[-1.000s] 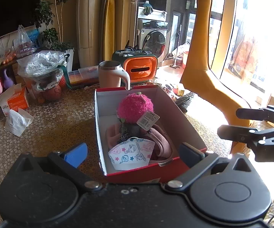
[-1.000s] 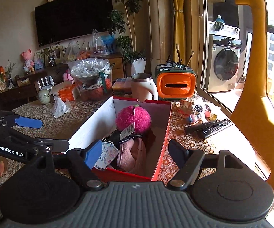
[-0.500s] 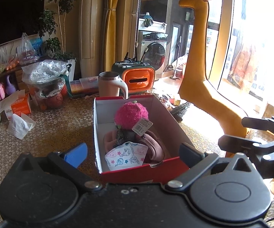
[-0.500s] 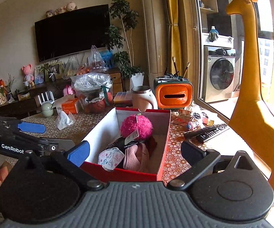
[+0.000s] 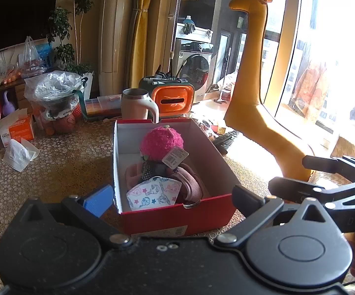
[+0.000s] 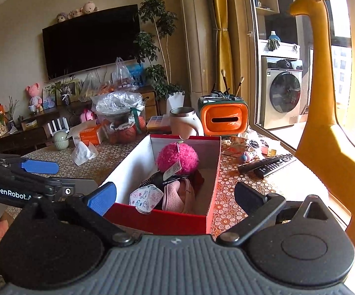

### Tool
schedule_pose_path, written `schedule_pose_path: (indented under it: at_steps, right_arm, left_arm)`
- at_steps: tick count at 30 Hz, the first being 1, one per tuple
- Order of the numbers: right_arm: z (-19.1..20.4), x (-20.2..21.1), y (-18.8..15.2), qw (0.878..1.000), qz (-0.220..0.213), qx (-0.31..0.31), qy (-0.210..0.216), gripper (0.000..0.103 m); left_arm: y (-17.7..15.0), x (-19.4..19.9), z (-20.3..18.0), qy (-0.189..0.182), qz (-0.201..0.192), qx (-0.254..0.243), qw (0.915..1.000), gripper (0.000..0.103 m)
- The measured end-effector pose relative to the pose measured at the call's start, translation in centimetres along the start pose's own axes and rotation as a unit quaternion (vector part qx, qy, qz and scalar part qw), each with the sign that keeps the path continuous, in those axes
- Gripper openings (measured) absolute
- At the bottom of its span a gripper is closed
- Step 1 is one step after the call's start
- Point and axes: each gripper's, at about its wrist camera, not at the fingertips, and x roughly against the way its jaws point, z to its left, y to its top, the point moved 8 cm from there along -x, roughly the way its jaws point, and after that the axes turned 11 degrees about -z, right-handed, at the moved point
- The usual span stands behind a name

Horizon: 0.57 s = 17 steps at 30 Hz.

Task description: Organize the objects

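Both your left gripper [image 5: 171, 198] and right gripper [image 6: 175, 196] hung before the red box [image 5: 177, 217], jaws spread and empty, so you needed a steady, level approach

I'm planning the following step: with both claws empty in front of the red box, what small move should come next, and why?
Probably reach the right claw toward the remotes beside the red box: both claws stand open and hold nothing, and the remotes lie loose on the table.
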Motion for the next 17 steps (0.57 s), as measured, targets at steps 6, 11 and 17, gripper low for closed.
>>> schedule_pose_path:
  at_steps: [6,11,17]
  right_arm:
    - [0.03,0.06,-0.14,1.0,0.003,-0.001,-0.002,0.103]
    - [0.0,0.04,-0.22,1.0,0.007,0.0,-0.003,0.103]
    - [-0.12,-0.06,-0.35,1.0,0.011,-0.001,-0.006,0.103]
  left_arm:
    - [-0.18,-0.14,0.02,0.001,0.003,0.001,1.0,0.103]
    - [-0.18,-0.09,0.13,0.003,0.002,0.002,1.0,0.103]
    - [-0.09,-0.08,0.41,0.003,-0.002,0.006,1.0,0.103]
